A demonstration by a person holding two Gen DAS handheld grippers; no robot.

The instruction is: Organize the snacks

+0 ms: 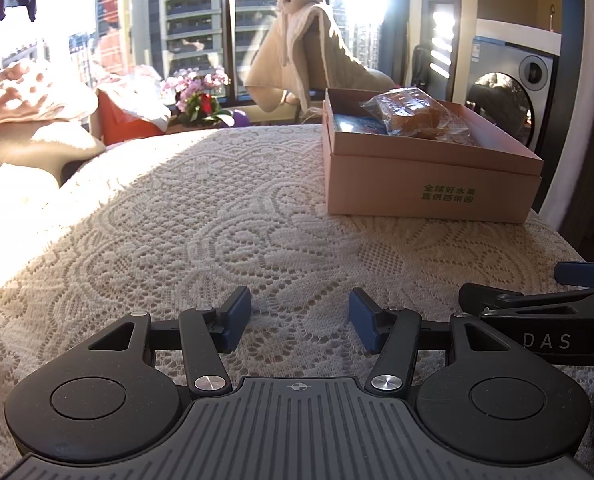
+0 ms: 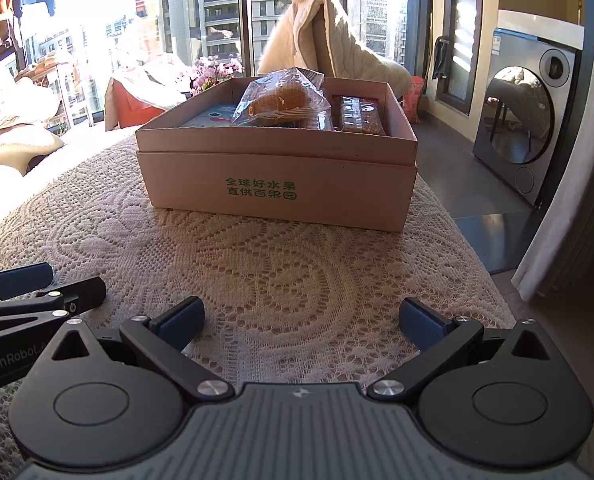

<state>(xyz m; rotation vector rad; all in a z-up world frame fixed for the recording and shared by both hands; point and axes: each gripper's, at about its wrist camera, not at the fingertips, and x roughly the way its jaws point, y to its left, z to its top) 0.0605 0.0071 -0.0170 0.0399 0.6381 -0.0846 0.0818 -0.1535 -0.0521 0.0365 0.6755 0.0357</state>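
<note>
A pink cardboard box (image 2: 277, 184) with green print stands on the lace-covered table; it also shows in the left wrist view (image 1: 429, 184) at the right. Inside lie a clear bag of bread (image 2: 281, 100), also seen in the left wrist view (image 1: 409, 110), a brown wrapped snack (image 2: 357, 116) and a blue packet (image 2: 213, 116). My left gripper (image 1: 300, 320) is open and empty, low over the cloth, well short of the box. My right gripper (image 2: 300, 322) is open wider and empty, facing the box's front. Each gripper shows at the edge of the other's view.
The lace tablecloth (image 2: 257, 272) covers the table. A chair draped with a cream garment (image 2: 329, 40) stands behind the box. A washing machine (image 2: 529, 120) is at the right, beyond the table edge. Flowers (image 1: 201, 98) and cushions sit by the window at the left.
</note>
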